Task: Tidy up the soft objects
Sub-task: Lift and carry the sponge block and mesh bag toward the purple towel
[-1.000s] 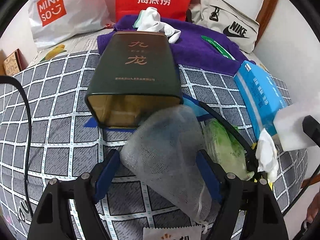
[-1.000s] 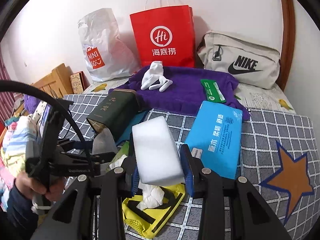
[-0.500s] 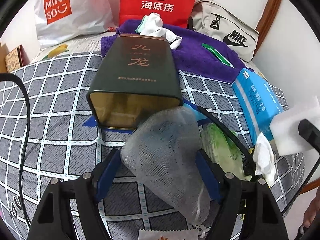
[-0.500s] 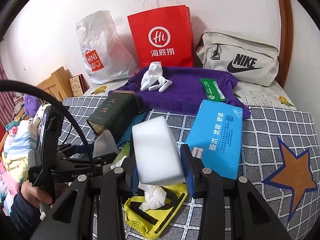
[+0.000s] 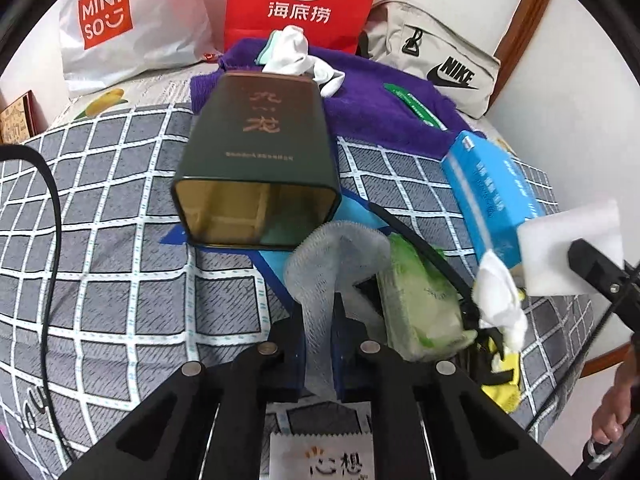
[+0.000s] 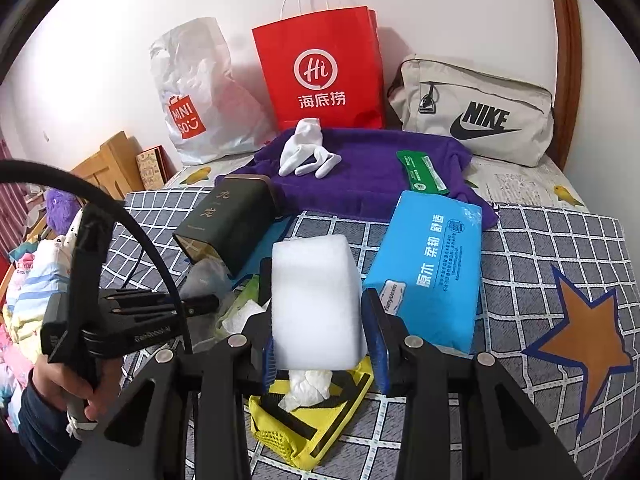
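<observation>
My left gripper [image 5: 318, 308] is shut on a grey mesh pouch [image 5: 332, 252], pinching it just in front of the open mouth of a dark green tin [image 5: 260, 160] lying on its side. The tin also shows in the right wrist view [image 6: 228, 220]. My right gripper [image 6: 320, 320] is shut on a white sponge block [image 6: 316, 300], held above a yellow mesh cloth [image 6: 320, 424] and a crumpled white tissue [image 6: 308, 388]. The sponge also shows at the right edge of the left wrist view [image 5: 572, 248].
A blue tissue pack [image 6: 432, 264], a green wipes pack [image 5: 420, 300], a purple towel [image 6: 368, 168] with white socks [image 6: 304, 152] and a green packet [image 6: 420, 172] lie on the checked bed [image 5: 100, 208]. A red paper bag [image 6: 320, 72], a Miniso bag [image 6: 192, 96] and a Nike bag [image 6: 476, 112] stand by the wall.
My left gripper has closed from wide open onto the mesh pouch, squeezing it narrow. The right gripper still holds the sponge in much the same place.
</observation>
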`<control>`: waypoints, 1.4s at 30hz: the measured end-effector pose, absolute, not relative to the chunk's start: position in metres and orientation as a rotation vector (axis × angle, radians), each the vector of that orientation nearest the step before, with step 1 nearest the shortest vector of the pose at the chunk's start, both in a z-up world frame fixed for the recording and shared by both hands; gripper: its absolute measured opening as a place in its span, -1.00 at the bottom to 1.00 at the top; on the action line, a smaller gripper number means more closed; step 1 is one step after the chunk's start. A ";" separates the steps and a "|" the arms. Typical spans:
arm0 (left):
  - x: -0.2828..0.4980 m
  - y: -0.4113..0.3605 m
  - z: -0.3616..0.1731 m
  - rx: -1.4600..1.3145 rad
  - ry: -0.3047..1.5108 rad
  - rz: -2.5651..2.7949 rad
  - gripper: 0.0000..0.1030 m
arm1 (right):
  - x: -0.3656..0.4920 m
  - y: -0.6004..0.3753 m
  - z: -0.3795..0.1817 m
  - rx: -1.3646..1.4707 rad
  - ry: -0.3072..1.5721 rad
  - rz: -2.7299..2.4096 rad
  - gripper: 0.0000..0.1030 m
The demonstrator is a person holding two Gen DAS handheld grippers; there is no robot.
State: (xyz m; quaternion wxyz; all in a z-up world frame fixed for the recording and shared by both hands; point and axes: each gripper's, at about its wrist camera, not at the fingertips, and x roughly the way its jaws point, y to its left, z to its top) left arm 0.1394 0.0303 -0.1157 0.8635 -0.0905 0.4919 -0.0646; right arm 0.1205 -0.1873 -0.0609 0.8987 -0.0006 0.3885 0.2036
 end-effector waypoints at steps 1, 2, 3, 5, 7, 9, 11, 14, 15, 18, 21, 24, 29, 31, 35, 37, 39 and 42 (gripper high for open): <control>0.137 0.031 -0.113 -0.195 1.026 -0.142 -0.80 | 0.120 -0.188 -0.061 -0.002 0.806 0.419 -0.28; 0.135 0.033 -0.110 -0.202 1.021 -0.148 -0.80 | 0.119 -0.188 -0.061 -0.003 0.808 0.419 -0.28; 0.132 0.034 -0.105 -0.207 1.016 -0.151 -0.81 | 0.119 -0.189 -0.061 -0.005 0.811 0.420 -0.28; 0.128 0.039 -0.099 -0.209 1.007 -0.139 -0.81 | 0.118 -0.190 -0.061 -0.006 0.813 0.417 -0.28; 0.125 0.042 -0.092 -0.202 0.999 -0.131 -0.80 | 0.118 -0.191 -0.059 0.004 0.818 0.417 -0.28; 0.124 0.046 -0.087 -0.205 0.999 -0.122 -0.80 | 0.117 -0.192 -0.057 0.008 0.821 0.422 -0.28; 0.122 0.050 -0.082 -0.220 0.994 -0.121 -0.81 | 0.116 -0.192 -0.054 0.005 0.817 0.425 -0.31; 0.119 0.054 -0.076 -0.227 0.989 -0.112 -0.81 | 0.117 -0.192 -0.052 0.006 0.822 0.439 -0.38; 0.119 0.054 -0.075 -0.224 0.991 -0.114 -0.81 | 0.117 -0.192 -0.052 0.003 0.822 0.443 -0.39; 0.119 0.054 -0.074 -0.221 1.004 -0.119 -0.81 | 0.119 -0.192 -0.058 -0.012 0.851 0.442 -0.40; 0.118 0.054 -0.071 -0.231 0.997 -0.119 -0.81 | 0.116 -0.198 -0.059 0.013 0.857 0.446 -0.43; 0.119 0.054 -0.066 -0.244 0.987 -0.123 -0.81 | 0.114 -0.204 -0.055 0.045 0.861 0.465 -0.43; 0.119 0.054 -0.053 -0.233 0.972 -0.127 -0.81 | 0.115 -0.210 -0.041 0.051 0.834 0.455 -0.43; 0.120 0.055 -0.046 -0.231 0.964 -0.130 -0.81 | 0.117 -0.213 -0.034 0.061 0.827 0.459 -0.43; 0.125 0.057 -0.036 -0.220 0.954 -0.122 -0.81 | 0.123 -0.216 -0.024 0.055 0.806 0.447 -0.43; 0.129 0.060 -0.032 -0.221 0.950 -0.119 -0.81 | 0.128 -0.217 -0.021 0.065 0.808 0.444 -0.43; 0.132 0.062 -0.028 -0.225 0.947 -0.114 -0.81 | 0.131 -0.216 -0.017 0.070 0.805 0.448 -0.43; 0.139 0.067 -0.023 -0.219 0.938 -0.102 -0.81 | 0.136 -0.213 -0.012 0.059 0.793 0.446 -0.43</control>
